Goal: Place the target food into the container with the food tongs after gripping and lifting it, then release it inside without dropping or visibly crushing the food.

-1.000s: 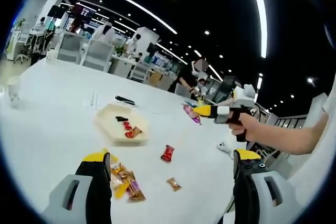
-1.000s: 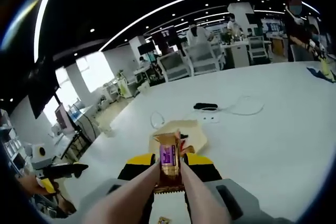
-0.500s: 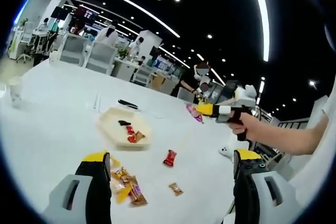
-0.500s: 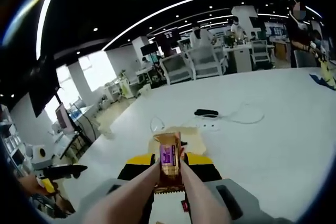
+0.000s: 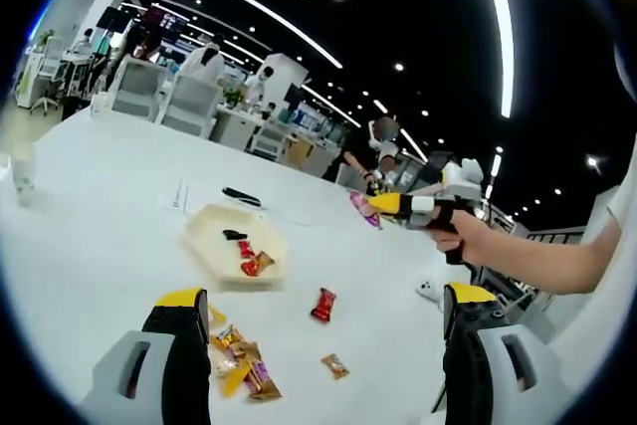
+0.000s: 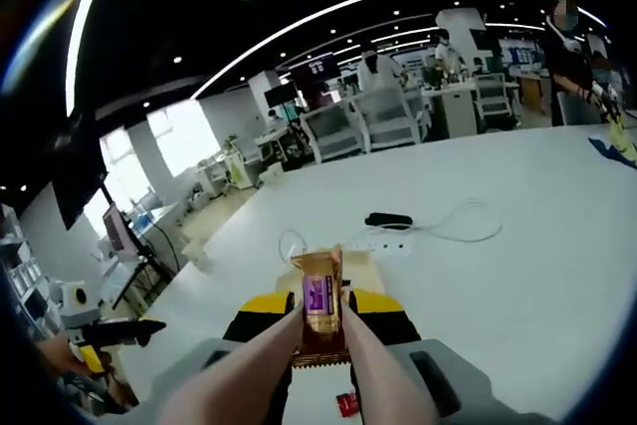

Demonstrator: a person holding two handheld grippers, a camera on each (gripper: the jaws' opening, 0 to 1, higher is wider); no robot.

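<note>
Overhead, the right gripper [image 6: 320, 320] hangs level above the white table [image 5: 90, 206], a hand [image 5: 468, 238] behind it, its tongs [image 6: 299, 365] clenched on an upright orange-and-purple snack packet [image 6: 319, 306], short of the beige container [image 5: 235, 242]. The left gripper [image 5: 318, 330] hovers low, jaws spread wide.

Bright ceiling light strips [image 5: 498, 27] glare against a dark ceiling; fisheye edges bend and blur.

On the white counter [image 5: 90, 216] a cream tray [image 5: 211, 236] holds red and black sweets, a red wrapper [image 5: 321, 305] lies beside it, and pinkish tongs [image 6: 350, 370] pinch an orange-and-purple snack bar [image 6: 318, 308].
</note>
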